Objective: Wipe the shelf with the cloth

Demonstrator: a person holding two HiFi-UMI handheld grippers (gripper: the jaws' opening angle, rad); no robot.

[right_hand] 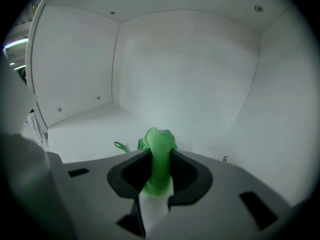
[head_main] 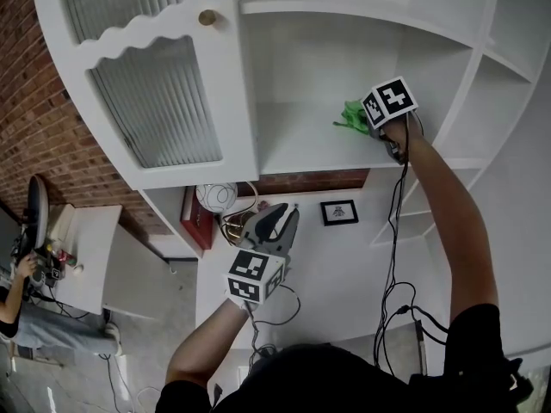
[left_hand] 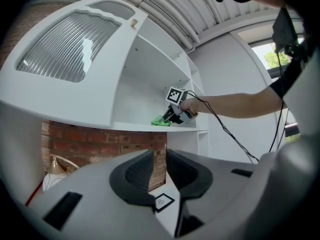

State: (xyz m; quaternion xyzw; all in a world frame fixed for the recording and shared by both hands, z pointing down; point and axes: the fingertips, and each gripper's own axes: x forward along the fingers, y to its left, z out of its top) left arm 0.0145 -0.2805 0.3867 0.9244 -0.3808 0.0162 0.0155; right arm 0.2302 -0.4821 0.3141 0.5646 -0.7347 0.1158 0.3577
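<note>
cloth: soft crumpled green fabric cloth [right_hand: 159, 143], near the right edge of the smooth white shelf [head_main: 288, 147]; underside hidden
right gripper [right_hand: 160, 168]: pinching the cloth
left gripper [left_hand: 158, 174]: jaws narrowly apart, empty

A cabinet door [head_main: 155, 101] with ribbed glass panes and a round brass-coloured knob [head_main: 207, 17] is shown at the upper left, bordered by a red brick wall [head_main: 34, 119]. Below it, a small black-framed picture [head_main: 339, 212] is laid flat on a white tabletop [head_main: 344, 265], well apart from a lamp [head_main: 215, 198] and a red item [head_main: 191, 222] just beside it. At the far left, a person [head_main: 9, 317] is seated near a white side table [head_main: 86, 256].
</note>
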